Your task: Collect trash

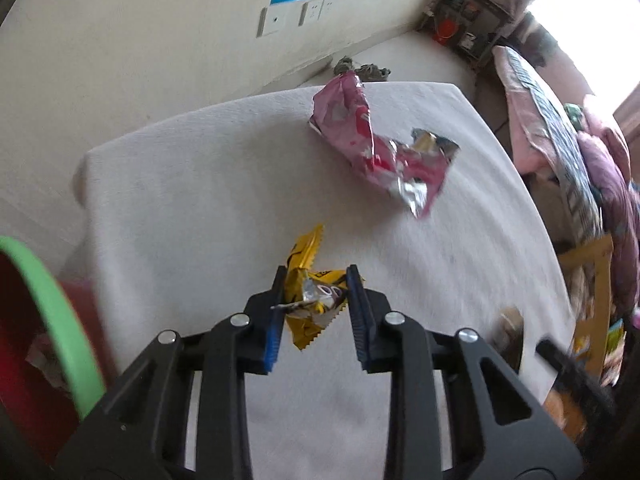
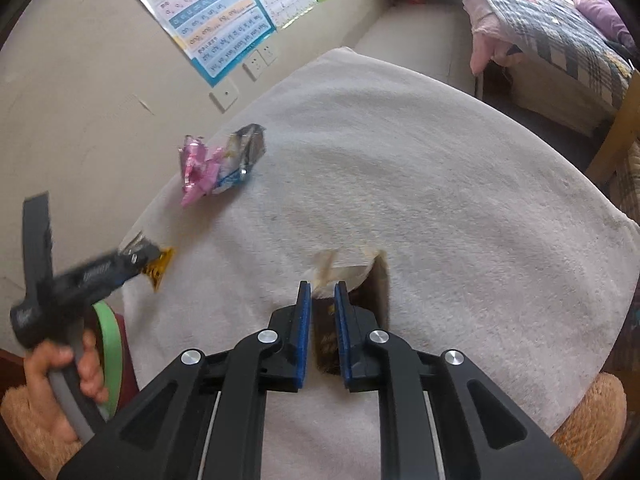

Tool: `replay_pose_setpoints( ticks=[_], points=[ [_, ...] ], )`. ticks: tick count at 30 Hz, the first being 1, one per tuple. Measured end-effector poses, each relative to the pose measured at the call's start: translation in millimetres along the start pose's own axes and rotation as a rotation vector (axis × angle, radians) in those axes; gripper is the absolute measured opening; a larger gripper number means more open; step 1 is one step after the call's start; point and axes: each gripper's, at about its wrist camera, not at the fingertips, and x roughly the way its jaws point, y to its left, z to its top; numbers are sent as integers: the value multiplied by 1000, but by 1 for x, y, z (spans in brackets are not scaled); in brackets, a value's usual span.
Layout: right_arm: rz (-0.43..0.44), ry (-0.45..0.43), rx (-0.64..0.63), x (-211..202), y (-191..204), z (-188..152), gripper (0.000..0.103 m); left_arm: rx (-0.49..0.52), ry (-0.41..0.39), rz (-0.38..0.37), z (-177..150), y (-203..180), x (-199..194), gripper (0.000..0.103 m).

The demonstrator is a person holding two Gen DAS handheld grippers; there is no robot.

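My left gripper (image 1: 314,276) is shut on a crumpled yellow wrapper (image 1: 310,296) and holds it above the white cloth-covered table (image 1: 180,208). It also shows in the right wrist view (image 2: 148,262), blurred, at the table's left edge with the yellow wrapper (image 2: 162,268) in it. My right gripper (image 2: 322,290) is shut on a brown and cream wrapper (image 2: 352,280) just above the cloth. A crumpled pink and silver bag (image 1: 380,148) lies on the far part of the table; it also shows in the right wrist view (image 2: 218,164).
A red bin with a green rim (image 1: 60,320) stands at the table's left side, also seen in the right wrist view (image 2: 110,344). A wall with posters (image 2: 216,12) is behind. A bed (image 2: 560,32) stands to the right.
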Motion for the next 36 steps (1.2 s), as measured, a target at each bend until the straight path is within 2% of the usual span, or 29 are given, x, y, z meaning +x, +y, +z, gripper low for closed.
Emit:
replay_pose_setpoints(
  ticks=[4,11,22,36],
  points=[
    [10,-12,-23,-7,11,-8,12,52,-45,17,-25,8,-33,28],
    [9,-31,-53,-19,22,-16,12,111,-117,55,-50,18,-70,28],
    [12,-58,-110,-33,45,-24,12,56,-156,74,-71,47,-97,28],
    [43,-67,-190,-40,76,-28,12,-27,-215,99,-77,79,-124,29]
  ],
)
